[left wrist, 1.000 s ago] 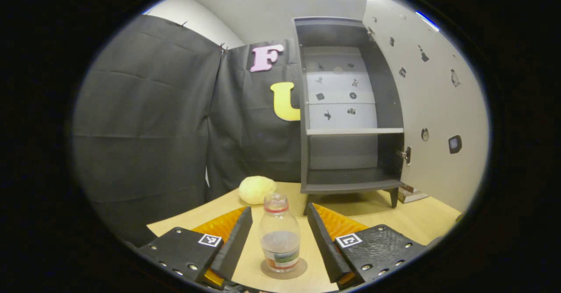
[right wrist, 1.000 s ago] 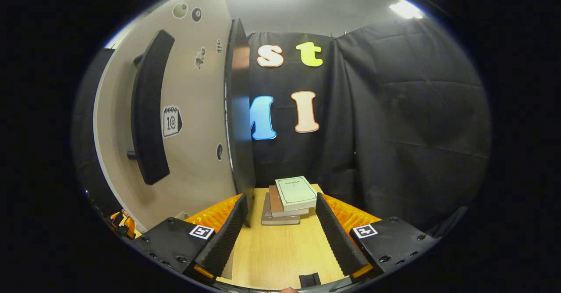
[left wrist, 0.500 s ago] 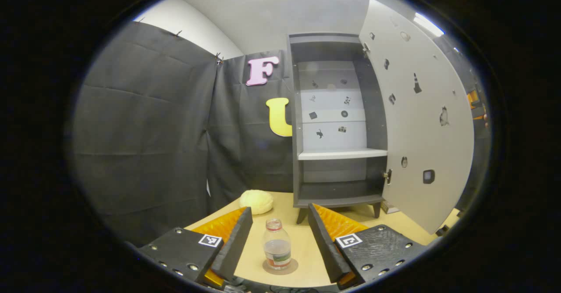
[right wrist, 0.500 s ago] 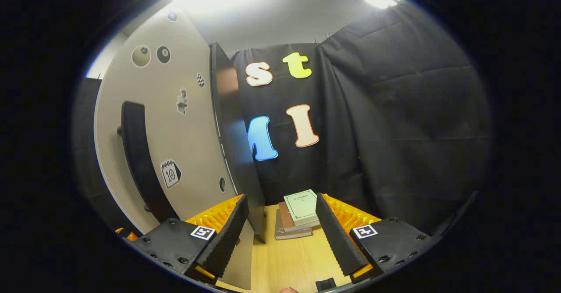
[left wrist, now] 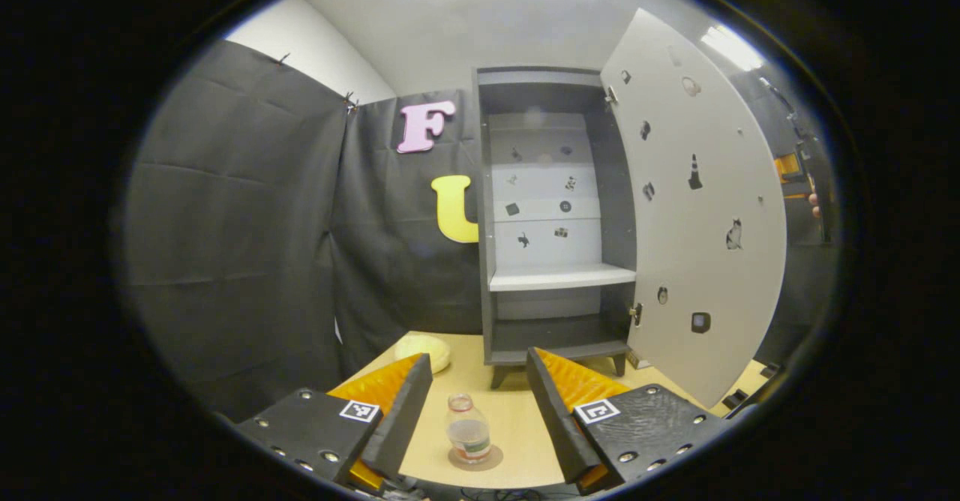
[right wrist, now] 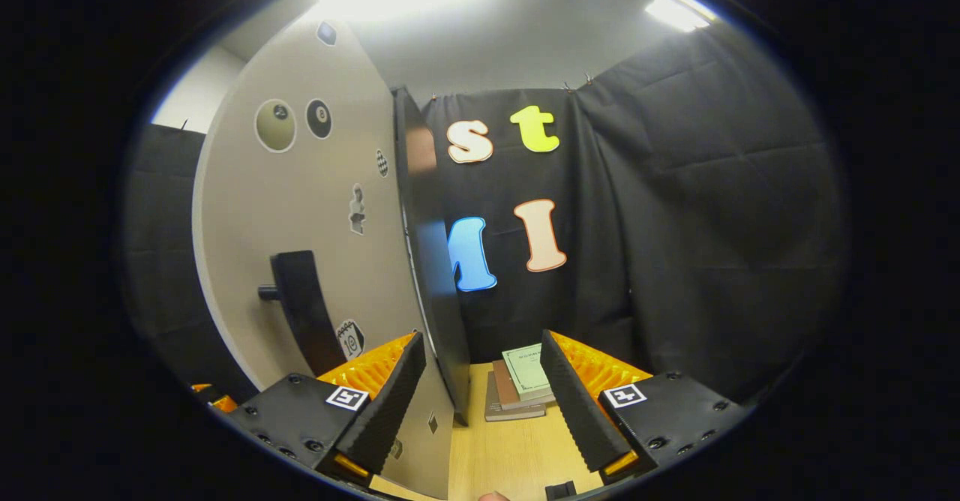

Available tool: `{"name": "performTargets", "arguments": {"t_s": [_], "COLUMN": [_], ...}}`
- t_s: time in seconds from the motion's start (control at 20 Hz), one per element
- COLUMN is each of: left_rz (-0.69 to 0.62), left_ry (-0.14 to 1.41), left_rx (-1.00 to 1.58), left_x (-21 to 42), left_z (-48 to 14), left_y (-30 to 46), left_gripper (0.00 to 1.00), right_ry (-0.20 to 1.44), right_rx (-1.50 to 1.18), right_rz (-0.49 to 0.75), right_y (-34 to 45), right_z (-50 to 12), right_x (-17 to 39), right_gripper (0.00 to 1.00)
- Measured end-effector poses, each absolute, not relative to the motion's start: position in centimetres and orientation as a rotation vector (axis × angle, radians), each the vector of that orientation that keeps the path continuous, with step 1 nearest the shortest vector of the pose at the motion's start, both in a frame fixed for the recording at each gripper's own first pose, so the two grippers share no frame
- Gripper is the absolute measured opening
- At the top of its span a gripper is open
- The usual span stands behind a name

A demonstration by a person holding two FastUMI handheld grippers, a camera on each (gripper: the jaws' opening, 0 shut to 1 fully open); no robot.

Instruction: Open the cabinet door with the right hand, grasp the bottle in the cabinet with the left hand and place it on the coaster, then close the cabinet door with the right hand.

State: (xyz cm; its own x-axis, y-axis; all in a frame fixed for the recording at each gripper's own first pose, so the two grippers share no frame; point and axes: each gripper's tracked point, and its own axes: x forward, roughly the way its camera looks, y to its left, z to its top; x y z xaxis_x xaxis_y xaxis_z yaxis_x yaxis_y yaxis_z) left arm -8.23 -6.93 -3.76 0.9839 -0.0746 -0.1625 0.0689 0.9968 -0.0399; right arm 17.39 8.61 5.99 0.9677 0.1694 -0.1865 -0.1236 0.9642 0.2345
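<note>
Low in the centre of the left gripper view: bottle [left wrist: 468, 436], small, clear, with a little liquid, a banded label and a reddish cap. It stands upright on a round brown coaster [left wrist: 470, 457] on the pale wooden table [left wrist: 517, 418].

Left gripper [left wrist: 478, 403]: fingers spread wide on either side of the bottle, touching nothing; the bottle sits beyond and between them, apart from both.

Centre of the same view: dark grey cabinet [left wrist: 556, 216] on short legs, standing on the table against the black cloth wall. It has a pale back panel with small stickers and one light shelf [left wrist: 562, 277] at mid-height; its compartments hold nothing that can be made out.

Right of the cabinet: cabinet door [left wrist: 697, 208], pale, dotted with small stickers, swung well open on its hinges.

Left of the cabinet's foot: a pale yellow rounded lump [left wrist: 422, 351] on the table, nature not clear.

Right gripper view, lower centre: right gripper [right wrist: 482, 392], fingers wide apart, holding nothing. The open door's dark edge [right wrist: 431, 261] rises just above and between the fingers. The door's outer face fills the left of the frame, with a dark bar handle [right wrist: 304, 310] low on it.

Lower centre, beyond the fingers: a stack of three books [right wrist: 521, 381] lying flat on the table.
</note>
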Motion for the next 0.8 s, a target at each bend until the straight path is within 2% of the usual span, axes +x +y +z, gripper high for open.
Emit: {"name": "performTargets", "arguments": {"t_s": [0.05, 0.1, 0.15, 0.25, 0.35, 0.65, 0.7, 0.75, 0.8], "left_rz": [-0.081, -0.088, -0.096, -0.116, -0.123, -0.144, -0.144, -0.140, -0.139], "left_ry": [0.150, 0.144, 0.139, 0.123, 0.120, 0.111, 0.113, 0.116, 0.117], "left_rx": [-0.028, -0.021, -0.018, -0.026, -0.036, -0.051, -0.049, -0.045, -0.042], "left_x": [-8.0, -8.0, -7.9, -7.7, -7.3, -6.5, -6.4, -6.4, -6.4], "left_z": [-3.3, -3.3, -3.1, -2.8, -2.9, -2.8, -2.9, -3.1, -3.2], "left_y": [-6.6, -6.3, -5.9, -5.5, -4.7, -2.7, -2.2, -1.6, -1.1], "left_gripper": [0.77, 0.77, 0.77, 0.77, 0.79, 0.77, 0.81, 0.79, 0.79], "right_ry": [0.200, 0.193, 0.184, 0.192, 0.204, 0.220, 0.220, 0.221, 0.221], "right_rx": [0.201, 0.184, 0.176, 0.179, 0.189, 0.198, 0.198, 0.197, 0.195], "right_rz": [0.129, 0.116, 0.104, 0.105, 0.109, 0.153, 0.162, 0.170, 0.178], "right_y": [8.6, 8.6, 8.7, 9.7, 10.5, 13.8, 14.4, 15.2, 16.1], "right_z": [6.4, 6.6, 6.9, 6.8, 6.8, 6.9, 7.0, 7.1, 7.2], "right_x": [17.1, 17.2, 16.9, 16.9, 16.5, 15.8, 15.7, 15.6, 15.4], "right_gripper": [0.92, 0.97, 0.91, 0.94, 0.92, 0.92, 0.92, 0.84, 0.84]}}
